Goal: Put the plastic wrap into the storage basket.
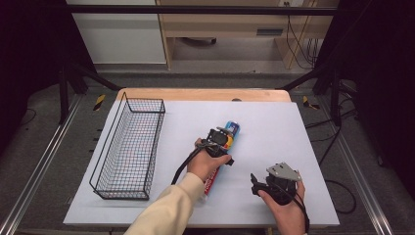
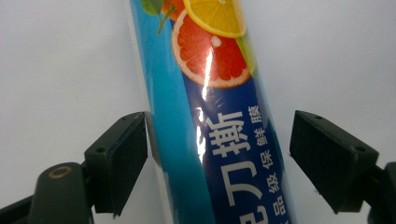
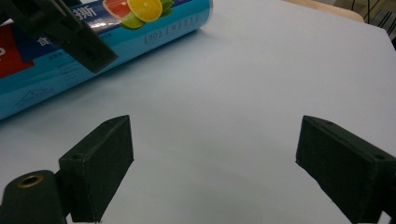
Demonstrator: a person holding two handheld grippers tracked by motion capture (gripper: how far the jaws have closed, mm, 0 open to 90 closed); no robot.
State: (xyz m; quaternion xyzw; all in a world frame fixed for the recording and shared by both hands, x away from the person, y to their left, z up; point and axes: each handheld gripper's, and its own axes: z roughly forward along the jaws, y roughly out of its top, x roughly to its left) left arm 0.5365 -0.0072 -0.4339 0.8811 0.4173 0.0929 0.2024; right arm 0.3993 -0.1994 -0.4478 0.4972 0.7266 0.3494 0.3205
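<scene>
Two pads of my left hand-held gripper (image 2: 218, 154) straddle the blue cling-film box (image 2: 210, 116), which lies mid-tabletop (image 1: 274, 122) running 1 to 7 o'clock; the jaws are spread, one pad touching its edge, the other apart. I should centre them before squeezing evenly, since the glossy box looks slippery. My right hand-held gripper (image 3: 215, 168) hovers released and empty at 5 o'clock.

1. A black wire basket (image 1: 128, 147) stands on the left part of the worktop (image 1: 274, 132), its long side running front to back.
2. The worktop is covered in white, with a wooden edge (image 1: 205, 94) showing at its far side.
3. Beyond it stands light wooden furniture (image 1: 230, 24) with hanging black cables (image 1: 301, 39).
</scene>
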